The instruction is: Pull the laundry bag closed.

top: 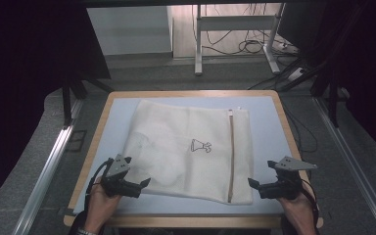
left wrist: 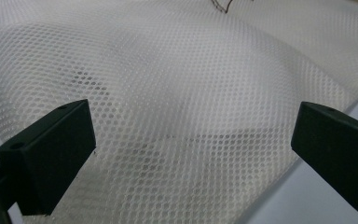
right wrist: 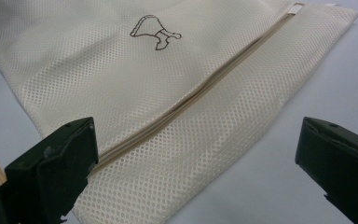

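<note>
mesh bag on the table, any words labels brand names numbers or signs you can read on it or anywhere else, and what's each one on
No readable words, brands or numbers anywhere.
mesh bag: no text, just a small dark outline drawing near its middle, a picture and not letters.
white tab at the far end of the zipper: blank as far as can be told, too small to be sure.
table: no markings.
</note>
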Tool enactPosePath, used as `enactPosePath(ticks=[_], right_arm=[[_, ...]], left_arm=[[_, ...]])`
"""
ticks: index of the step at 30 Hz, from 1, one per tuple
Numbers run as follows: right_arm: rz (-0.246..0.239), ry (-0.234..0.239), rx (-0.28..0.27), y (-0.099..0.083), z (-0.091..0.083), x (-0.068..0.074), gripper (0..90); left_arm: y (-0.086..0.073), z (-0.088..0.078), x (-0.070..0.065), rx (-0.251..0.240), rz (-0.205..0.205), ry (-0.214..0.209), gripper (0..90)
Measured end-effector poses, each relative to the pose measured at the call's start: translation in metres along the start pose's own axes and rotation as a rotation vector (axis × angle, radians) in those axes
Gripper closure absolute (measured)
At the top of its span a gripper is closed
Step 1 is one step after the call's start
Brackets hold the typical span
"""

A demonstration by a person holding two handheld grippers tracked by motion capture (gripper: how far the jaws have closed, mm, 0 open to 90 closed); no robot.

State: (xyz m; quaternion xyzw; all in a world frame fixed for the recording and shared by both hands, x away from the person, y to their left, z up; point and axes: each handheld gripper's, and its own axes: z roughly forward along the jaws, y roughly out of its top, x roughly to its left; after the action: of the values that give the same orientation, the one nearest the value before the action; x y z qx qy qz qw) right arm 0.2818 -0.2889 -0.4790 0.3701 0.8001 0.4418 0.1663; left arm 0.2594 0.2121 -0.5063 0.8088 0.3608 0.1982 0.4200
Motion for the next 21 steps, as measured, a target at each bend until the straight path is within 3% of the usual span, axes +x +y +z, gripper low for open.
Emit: enactPosePath(ticks=[6,14,21], right_arm=[[0.002,0.006,0.003,0.0,0.0008,0.0006,0.0],[0.0,0.002,-0.019,-0.0006,0.0027,0.0,0.0],[-0.006,-0.002,-0.006,-0.0008,0.0037,-0.0002,0.0]], left_arm=[[-0.0003,-0.0028,0.0025,-0.054,-0.018,-0.032,0.0],[-0.0015,0.0007,0.0045,-0.03,-0.049,-0.037,0.0],[-0.0003,0.0021,0.0014,-0.028,-0.041,-0.05,0.0]])
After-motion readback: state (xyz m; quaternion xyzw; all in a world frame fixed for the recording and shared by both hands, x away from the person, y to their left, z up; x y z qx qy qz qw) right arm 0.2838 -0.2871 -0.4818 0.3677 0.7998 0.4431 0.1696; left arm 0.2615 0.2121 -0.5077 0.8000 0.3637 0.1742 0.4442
